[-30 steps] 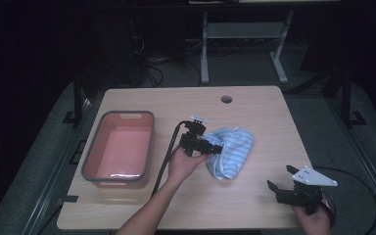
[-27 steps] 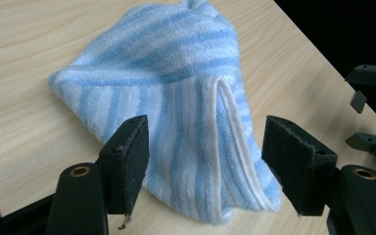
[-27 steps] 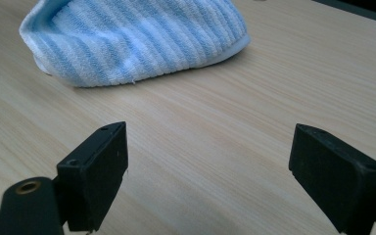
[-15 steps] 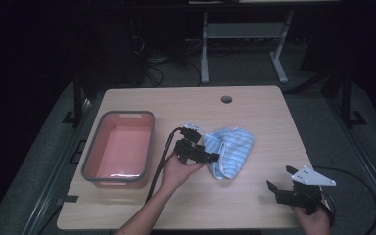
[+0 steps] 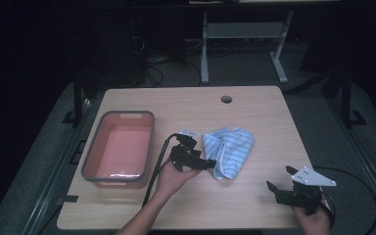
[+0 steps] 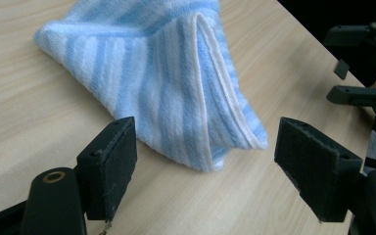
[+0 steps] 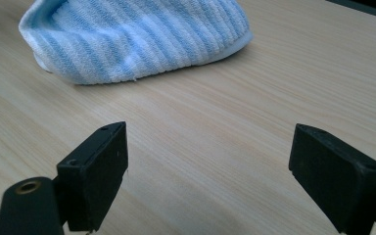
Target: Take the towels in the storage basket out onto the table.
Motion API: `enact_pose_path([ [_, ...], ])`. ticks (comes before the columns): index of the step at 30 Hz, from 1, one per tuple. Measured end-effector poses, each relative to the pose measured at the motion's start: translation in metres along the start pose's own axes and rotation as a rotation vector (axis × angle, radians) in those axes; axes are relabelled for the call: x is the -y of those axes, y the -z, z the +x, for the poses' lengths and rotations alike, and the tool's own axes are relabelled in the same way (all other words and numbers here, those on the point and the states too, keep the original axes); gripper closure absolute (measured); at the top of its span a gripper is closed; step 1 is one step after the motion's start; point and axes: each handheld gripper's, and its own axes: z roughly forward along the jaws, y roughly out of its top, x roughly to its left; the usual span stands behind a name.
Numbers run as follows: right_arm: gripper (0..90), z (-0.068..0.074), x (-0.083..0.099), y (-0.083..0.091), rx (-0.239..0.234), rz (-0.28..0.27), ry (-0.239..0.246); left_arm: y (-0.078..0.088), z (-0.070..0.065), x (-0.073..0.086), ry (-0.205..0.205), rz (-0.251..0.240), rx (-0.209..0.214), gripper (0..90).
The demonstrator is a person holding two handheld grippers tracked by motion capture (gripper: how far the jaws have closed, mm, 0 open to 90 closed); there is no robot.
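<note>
The striped towel (image 5: 229,151) is lying folded and bunched near the middle of the table (image 5: 254,107), and its pointed corner (image 6: 240,142) is sitting just ahead of the left gripper (image 6: 205,166), between the lines of the two jaws but not touching either one. Those jaws have just been opening and are standing wide apart now, with nothing clamped. The pads (image 6: 112,161) are hovering low over the wood, so the next grab looks like a fresh bite on that corner. To do it well, the gripper should be sliding forward until the doubled hem is sitting deep between the pads, then closing on both layers at once rather than nipping only the top fold. Whether the fold underneath is one layer or more is hard to say from here. Off to the near right, well apart from the towel, the right gripper (image 5: 289,188) is waiting with its jaws spread and empty. The pink tub (image 5: 120,147) is sitting on the far side of the left hand (image 5: 171,176).
</note>
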Motion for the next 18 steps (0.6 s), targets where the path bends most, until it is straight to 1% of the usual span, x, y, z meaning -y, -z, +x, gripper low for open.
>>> enact_pose_path([
  [3,14.2,0.000,0.000,0.000,0.002,0.001,-0.001,0.002,0.000,0.003,0.000,0.002,0.012,24.2],
  [9,14.2,0.000,0.000,0.000,0.004,-0.001,-0.001,0.007,-0.001,0.011,0.000,-0.001,0.013,24.2],
  [14,14.2,0.001,0.000,-0.001,0.003,0.002,0.011,0.009,-0.002,0.017,-0.013,0.000,0.008,24.1],
  [15,14.2,0.001,0.000,-0.001,0.004,0.002,0.008,0.010,-0.001,0.018,-0.011,0.002,0.009,24.1],
  [17,14.2,0.001,0.000,-0.001,0.002,0.002,0.010,0.011,-0.001,0.021,-0.002,-0.009,0.019,24.1],
  [18,14.2,0.001,0.000,-0.001,0.003,0.002,0.010,0.012,0.000,0.022,-0.005,-0.004,0.021,23.8],
])
